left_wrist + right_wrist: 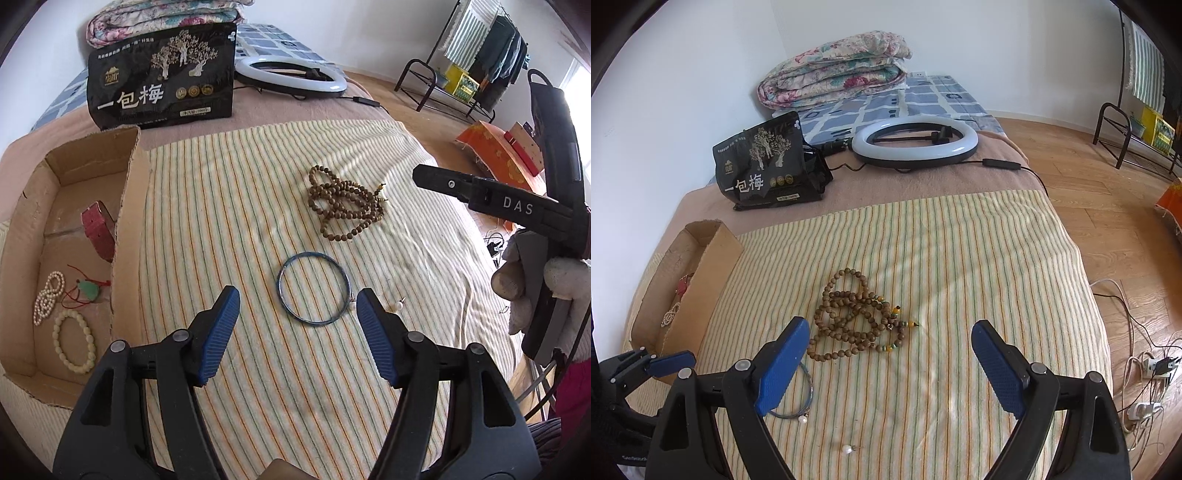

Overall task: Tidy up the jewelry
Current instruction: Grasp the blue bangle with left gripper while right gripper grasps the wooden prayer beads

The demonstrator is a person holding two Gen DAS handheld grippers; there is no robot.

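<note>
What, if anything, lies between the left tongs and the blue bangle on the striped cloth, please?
Nothing visible does. The left tongs hang open just short of the blue bangle, with only bare striped cloth between; a pearl earring sits off to the side.

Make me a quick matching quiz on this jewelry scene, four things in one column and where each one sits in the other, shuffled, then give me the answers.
Things:
1. blue bangle
2. wooden beads
3. white bead bracelet
4. ring light

Places:
A. inside the cardboard box
B. on the tan blanket behind the striped cloth
C. on the striped cloth, just ahead of the left gripper
D. in a heap mid-cloth, ahead of the right gripper

Pairs: 1-C, 2-D, 3-A, 4-B
</note>
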